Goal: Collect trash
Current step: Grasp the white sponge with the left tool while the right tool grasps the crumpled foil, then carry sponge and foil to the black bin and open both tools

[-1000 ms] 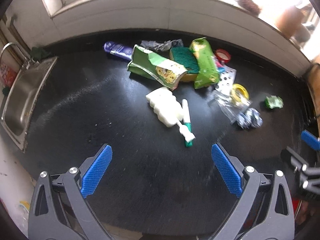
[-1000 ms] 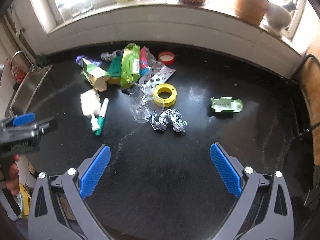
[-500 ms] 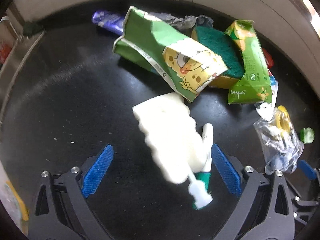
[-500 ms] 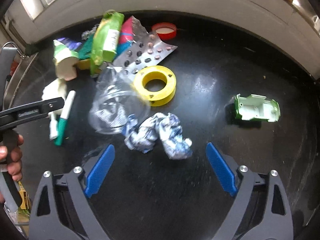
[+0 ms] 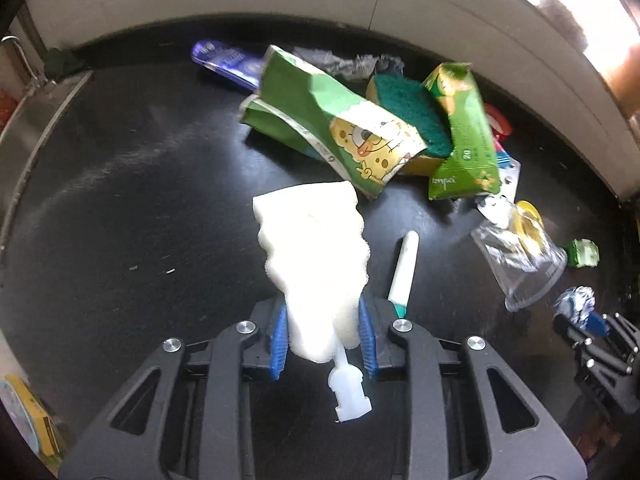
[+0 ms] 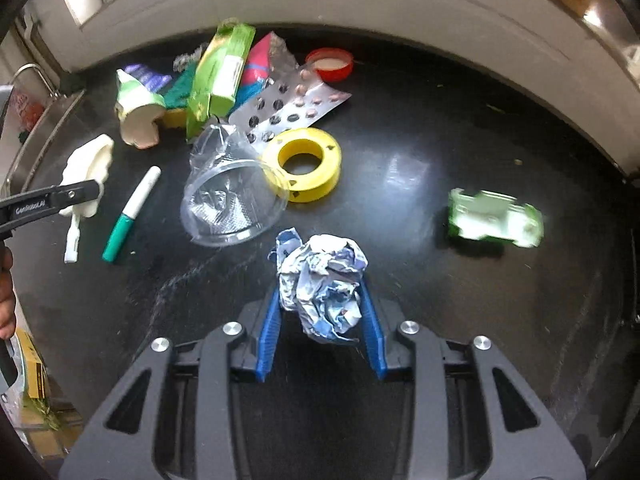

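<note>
On the black counter lies a white wavy foam piece. My left gripper is closing on its near end, and both blue pads touch its sides. A white plastic stem sticks out below the foam. In the right wrist view a crumpled blue-white paper ball sits between the blue pads of my right gripper. Those jaws are closing too, and both pads touch the ball. At the left of that view the left gripper's fingers clamp the foam.
Litter lies behind: a green-capped marker, a clear plastic cup, a yellow tape roll, a blister pack, a red lid, a green toy car, green cartons and a scrub sponge. A steel sink borders the counter's left.
Both grippers came down toward the counter and narrowed from wide open. The left now has the foam between its pads, the right the paper ball.
</note>
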Tool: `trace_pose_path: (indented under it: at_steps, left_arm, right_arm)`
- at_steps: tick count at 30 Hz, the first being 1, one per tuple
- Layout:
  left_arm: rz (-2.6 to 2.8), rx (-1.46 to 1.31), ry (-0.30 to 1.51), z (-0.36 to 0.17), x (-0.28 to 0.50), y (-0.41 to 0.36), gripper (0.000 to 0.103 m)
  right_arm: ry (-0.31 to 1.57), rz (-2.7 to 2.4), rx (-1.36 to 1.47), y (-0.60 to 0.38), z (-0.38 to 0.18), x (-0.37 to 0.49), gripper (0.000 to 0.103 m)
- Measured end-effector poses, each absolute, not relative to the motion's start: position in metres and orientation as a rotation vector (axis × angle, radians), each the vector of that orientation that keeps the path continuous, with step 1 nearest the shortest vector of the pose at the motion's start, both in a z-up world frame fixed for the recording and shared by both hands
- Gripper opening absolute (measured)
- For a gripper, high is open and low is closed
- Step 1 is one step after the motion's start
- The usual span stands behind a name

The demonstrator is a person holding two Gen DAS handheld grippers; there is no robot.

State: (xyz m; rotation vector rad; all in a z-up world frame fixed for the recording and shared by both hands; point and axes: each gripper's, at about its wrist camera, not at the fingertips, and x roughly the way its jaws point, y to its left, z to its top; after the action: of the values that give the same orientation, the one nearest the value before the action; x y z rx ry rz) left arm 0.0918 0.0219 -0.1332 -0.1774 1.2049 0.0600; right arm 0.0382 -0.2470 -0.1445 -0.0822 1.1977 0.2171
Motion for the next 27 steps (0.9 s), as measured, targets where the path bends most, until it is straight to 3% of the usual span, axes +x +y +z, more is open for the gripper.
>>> trace_pose_path:
  at_steps: [8, 16, 27]
  left_arm:
    - [0.057, -0.148, 1.139, -0.090, 0.031, 0.049, 0.028]
    - [0.208, -0.176, 1.088, -0.070, -0.080, 0.144, 0.029]
    - [0.541, -0.487, 1.141, -0.157, -0.264, 0.317, 0.029]
  right_arm:
    - [1.142, 0.248, -0.086, -0.228, -0.089, 0.016, 0.037]
    - [1.074, 0.618, -0.201, -0.041, -0.059, -0.003, 0.038]
    - [1.211, 1.222, -0.448, 0.261, -0.102, -0.149, 0.038]
